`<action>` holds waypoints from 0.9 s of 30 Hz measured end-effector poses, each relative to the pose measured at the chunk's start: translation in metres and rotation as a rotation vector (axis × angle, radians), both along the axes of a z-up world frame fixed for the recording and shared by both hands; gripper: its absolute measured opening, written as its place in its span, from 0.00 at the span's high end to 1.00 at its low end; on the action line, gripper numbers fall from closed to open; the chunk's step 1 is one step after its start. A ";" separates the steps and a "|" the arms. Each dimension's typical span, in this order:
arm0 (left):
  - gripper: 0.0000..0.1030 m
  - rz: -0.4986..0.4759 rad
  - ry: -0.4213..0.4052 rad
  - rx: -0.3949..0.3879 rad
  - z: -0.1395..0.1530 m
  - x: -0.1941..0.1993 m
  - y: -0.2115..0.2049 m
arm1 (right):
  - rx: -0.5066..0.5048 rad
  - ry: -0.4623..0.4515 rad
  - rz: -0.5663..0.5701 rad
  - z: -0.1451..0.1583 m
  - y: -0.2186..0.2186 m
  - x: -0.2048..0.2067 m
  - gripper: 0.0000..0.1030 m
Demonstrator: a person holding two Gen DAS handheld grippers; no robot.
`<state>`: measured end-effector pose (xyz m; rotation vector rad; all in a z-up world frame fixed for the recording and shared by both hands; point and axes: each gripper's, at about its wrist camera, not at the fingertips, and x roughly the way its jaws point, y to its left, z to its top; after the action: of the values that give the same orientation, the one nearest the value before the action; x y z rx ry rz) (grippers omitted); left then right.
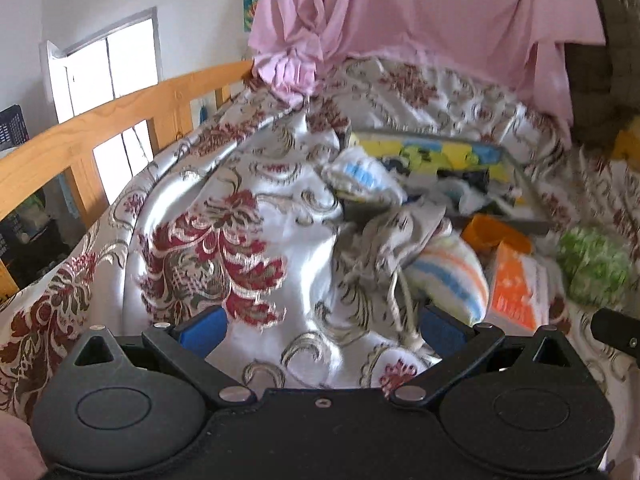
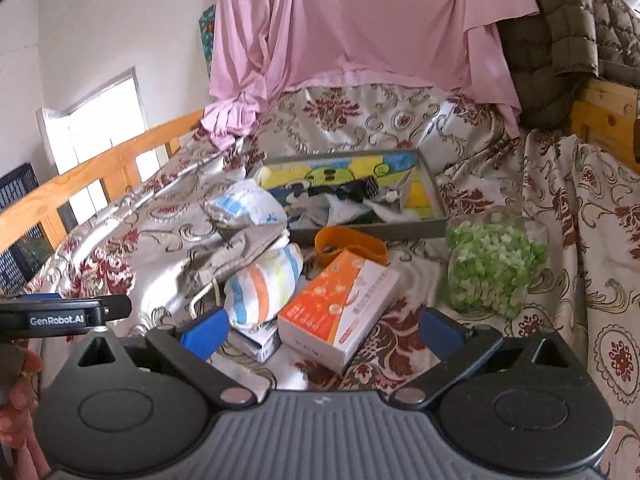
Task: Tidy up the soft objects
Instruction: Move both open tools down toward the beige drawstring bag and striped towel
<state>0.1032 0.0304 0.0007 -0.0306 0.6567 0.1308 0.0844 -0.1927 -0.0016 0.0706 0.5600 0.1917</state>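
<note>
On a bed with a floral satin cover lie soft things: a rolled striped towel (image 2: 262, 286) (image 1: 452, 274), a grey garment with cords (image 2: 240, 252) (image 1: 394, 240), and a white bundle with blue stripes (image 2: 244, 208) (image 1: 362, 176). My right gripper (image 2: 322, 330) is open and empty, just short of the striped towel and an orange-and-white box (image 2: 340, 304). My left gripper (image 1: 320, 330) is open and empty over the bedcover, left of the grey garment. The left gripper's side also shows in the right wrist view (image 2: 64, 316).
A grey tray (image 2: 372, 232) with a colourful picture holds dark and white items. An orange band (image 2: 352, 246), a clear bag of green pieces (image 2: 496, 268) and a pink cloth (image 2: 360, 24) hanging at the back are there. A wooden rail (image 1: 100, 120) runs along the left.
</note>
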 end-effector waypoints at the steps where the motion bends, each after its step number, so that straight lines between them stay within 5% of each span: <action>1: 0.01 0.004 0.009 0.002 -0.001 0.001 0.000 | -0.010 0.003 0.006 -0.001 0.002 0.000 0.00; 20: 0.01 -0.046 0.071 0.020 -0.006 0.009 -0.004 | -0.118 0.037 0.007 -0.020 0.023 0.021 0.00; 27: 0.01 -0.027 0.105 -0.016 0.004 0.015 0.007 | -0.131 -0.018 0.038 -0.022 0.032 0.023 0.00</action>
<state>0.1182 0.0374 0.0051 -0.0302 0.7629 0.1015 0.1069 -0.1606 -0.0235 -0.0686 0.5547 0.1919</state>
